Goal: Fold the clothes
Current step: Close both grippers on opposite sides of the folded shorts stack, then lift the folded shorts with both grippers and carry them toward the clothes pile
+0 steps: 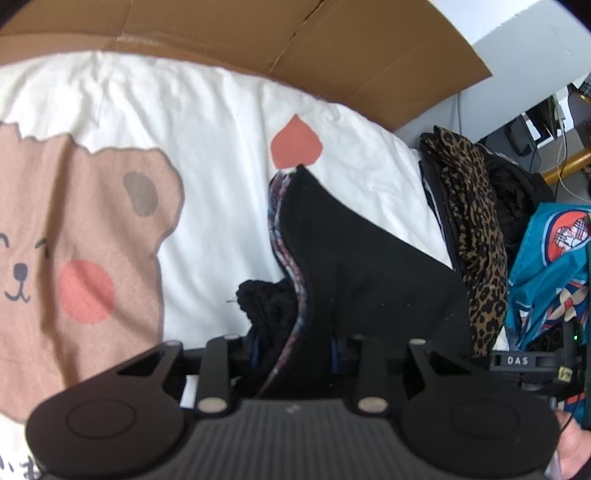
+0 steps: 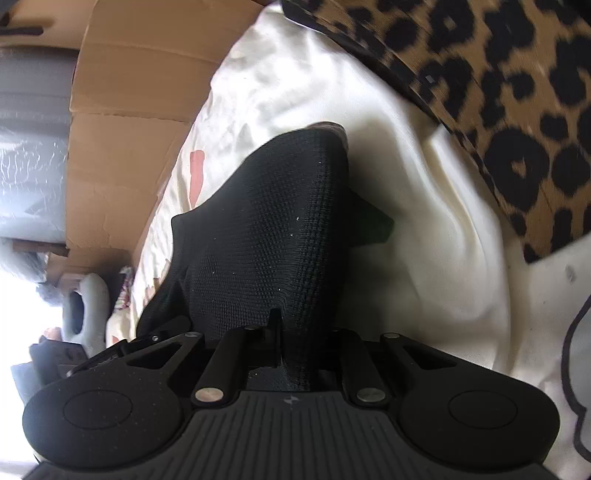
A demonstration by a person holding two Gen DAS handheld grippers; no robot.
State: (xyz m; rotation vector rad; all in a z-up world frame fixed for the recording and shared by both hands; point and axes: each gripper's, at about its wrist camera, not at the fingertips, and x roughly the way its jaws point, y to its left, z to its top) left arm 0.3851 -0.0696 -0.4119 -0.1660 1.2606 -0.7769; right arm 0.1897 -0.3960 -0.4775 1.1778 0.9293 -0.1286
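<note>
Black knit garment (image 1: 369, 273) w/ plaid lining; cream bedsheet (image 1: 207, 122) w/ tan bear print (image 1: 92, 229), pink cheek. Leopard-print cloth (image 1: 469, 221) brown/black, teal patterned fabric (image 1: 546, 273), brown cardboard (image 1: 295, 33).

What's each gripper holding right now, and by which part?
Both grip the same black knit garment: left gripper on a bunched edge showing its patterned lining, right gripper on a gathered fold. Which part of the garment cannot be told.

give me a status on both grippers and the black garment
Left gripper shut on black garment. Right gripper shut on it too. Garment held up over the white bedspread. Leopard-print pile close beside.
</note>
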